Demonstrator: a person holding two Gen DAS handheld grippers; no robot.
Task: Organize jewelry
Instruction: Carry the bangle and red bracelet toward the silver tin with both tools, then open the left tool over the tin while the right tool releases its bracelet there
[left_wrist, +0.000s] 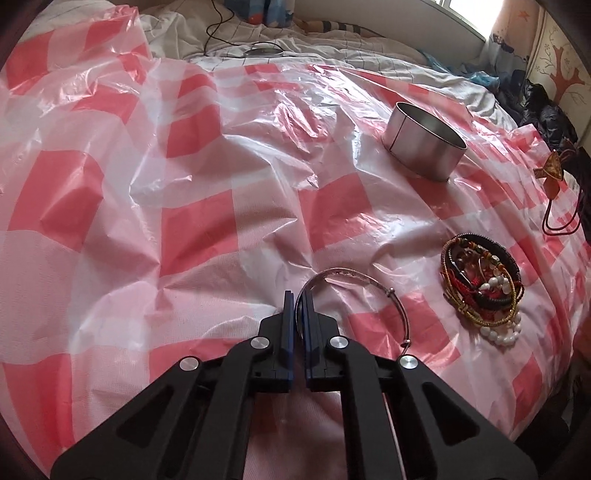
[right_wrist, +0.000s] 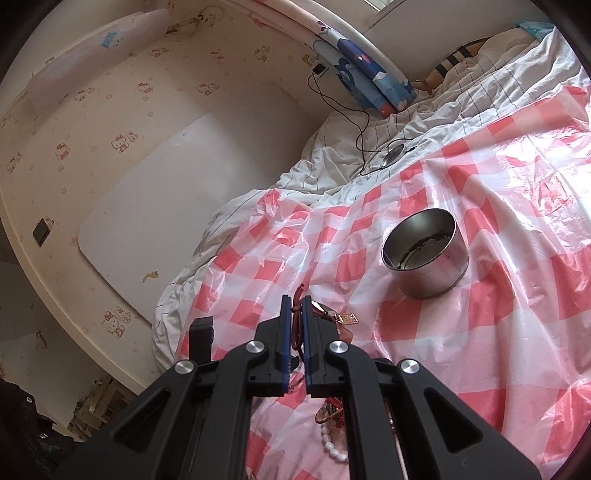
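Note:
My left gripper (left_wrist: 298, 301) is shut on a thin silver bangle (left_wrist: 354, 277) that arcs out to the right above the pink checked plastic sheet (left_wrist: 199, 229). A round silver tin (left_wrist: 424, 142) stands open at the far right. A pile of beaded and pearl bracelets (left_wrist: 480, 280) lies to the right. My right gripper (right_wrist: 295, 304) is shut on a red-brown cord necklace (right_wrist: 296, 321) with a gold pendant (right_wrist: 345, 317) hanging by its right finger. The tin (right_wrist: 424, 254) is ahead and to the right of it. Pearl beads (right_wrist: 332, 445) show below the gripper.
The sheet covers a rumpled white quilt (right_wrist: 461, 107). A black cable with a round disc (left_wrist: 262, 51) lies at the far side. An amber pendant on a dark cord (left_wrist: 552, 171) hangs at the right edge. A wall (right_wrist: 110, 147) borders the bed's left.

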